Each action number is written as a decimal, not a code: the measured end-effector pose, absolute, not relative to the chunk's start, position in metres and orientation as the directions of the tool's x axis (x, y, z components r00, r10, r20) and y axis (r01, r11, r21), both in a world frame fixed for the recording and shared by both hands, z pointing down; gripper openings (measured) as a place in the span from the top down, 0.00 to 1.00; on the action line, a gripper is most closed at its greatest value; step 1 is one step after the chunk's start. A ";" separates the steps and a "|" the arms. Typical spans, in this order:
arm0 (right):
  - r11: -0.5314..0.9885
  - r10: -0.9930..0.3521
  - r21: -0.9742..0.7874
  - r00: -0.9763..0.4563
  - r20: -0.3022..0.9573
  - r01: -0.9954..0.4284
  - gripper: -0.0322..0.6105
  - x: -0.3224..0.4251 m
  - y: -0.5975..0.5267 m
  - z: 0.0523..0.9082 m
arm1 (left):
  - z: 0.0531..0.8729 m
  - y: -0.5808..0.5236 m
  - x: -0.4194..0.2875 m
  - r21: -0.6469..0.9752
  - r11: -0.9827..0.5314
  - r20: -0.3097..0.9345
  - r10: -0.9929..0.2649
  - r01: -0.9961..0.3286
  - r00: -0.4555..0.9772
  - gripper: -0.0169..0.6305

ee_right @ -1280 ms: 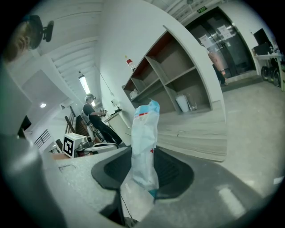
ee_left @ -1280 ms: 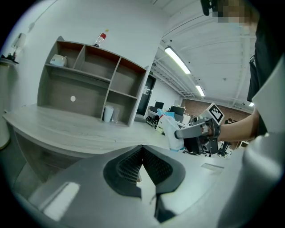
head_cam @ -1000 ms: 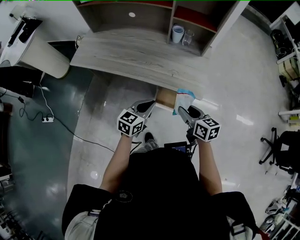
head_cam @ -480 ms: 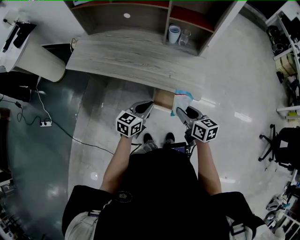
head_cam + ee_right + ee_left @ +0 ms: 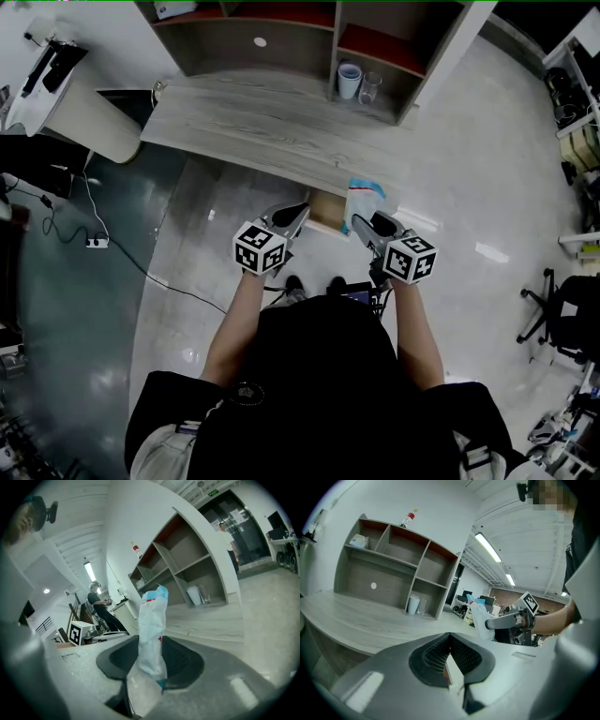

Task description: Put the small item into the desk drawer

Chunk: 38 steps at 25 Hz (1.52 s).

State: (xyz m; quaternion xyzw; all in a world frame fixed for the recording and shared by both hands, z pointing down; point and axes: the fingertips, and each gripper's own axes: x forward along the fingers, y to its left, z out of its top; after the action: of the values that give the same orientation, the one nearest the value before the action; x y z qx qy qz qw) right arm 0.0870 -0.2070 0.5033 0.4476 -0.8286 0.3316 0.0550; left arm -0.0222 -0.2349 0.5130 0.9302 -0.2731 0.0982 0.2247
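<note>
The small item is a white and blue plastic packet [image 5: 152,630] with a red cross mark, and it stands upright in my right gripper [image 5: 151,643], which is shut on its lower end. In the head view the packet [image 5: 366,197] hangs just right of the open wooden drawer [image 5: 328,210] under the grey desk's [image 5: 253,122] front edge. My left gripper [image 5: 298,213] is at the drawer's left front corner. Its pads [image 5: 433,656] meet at the tips, and I cannot tell whether they pinch anything. The left gripper view also shows the packet [image 5: 480,618].
A shelf unit on the desk holds a white cup [image 5: 350,80] and a glass [image 5: 370,86]. A cable and power strip [image 5: 94,240] lie on the floor at left. An office chair [image 5: 562,309] stands at right. Another person [image 5: 101,609] stands in the background.
Both grippers have shifted slightly together, the packet with the right one. The head view has swayed a little. Neither gripper's jaws have visibly changed.
</note>
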 end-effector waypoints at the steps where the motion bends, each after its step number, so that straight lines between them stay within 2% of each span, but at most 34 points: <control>1: 0.385 -0.702 -0.502 -0.599 0.385 -0.775 0.71 0.088 -0.207 0.503 | 0.512 -0.235 -0.021 0.363 -0.747 0.306 -0.470 -0.557 0.828 0.97; 28: 0.454 -0.639 -0.537 -0.679 0.361 -0.711 0.71 0.139 -0.216 0.504 | 0.514 -0.231 0.018 0.328 -0.683 0.357 -0.550 -0.653 0.755 0.97; 38: 0.538 -0.572 -0.466 -0.710 0.410 -0.703 0.71 0.149 -0.228 0.509 | 0.518 -0.224 0.017 0.307 -0.631 0.371 -0.610 -0.712 0.700 0.97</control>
State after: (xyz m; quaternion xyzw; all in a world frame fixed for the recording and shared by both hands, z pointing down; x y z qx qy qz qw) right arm 0.1491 -0.2282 0.5090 0.3661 -0.8706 0.3115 0.1046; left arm 0.0169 -0.2245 0.5185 0.8955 -0.3691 0.1167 0.2197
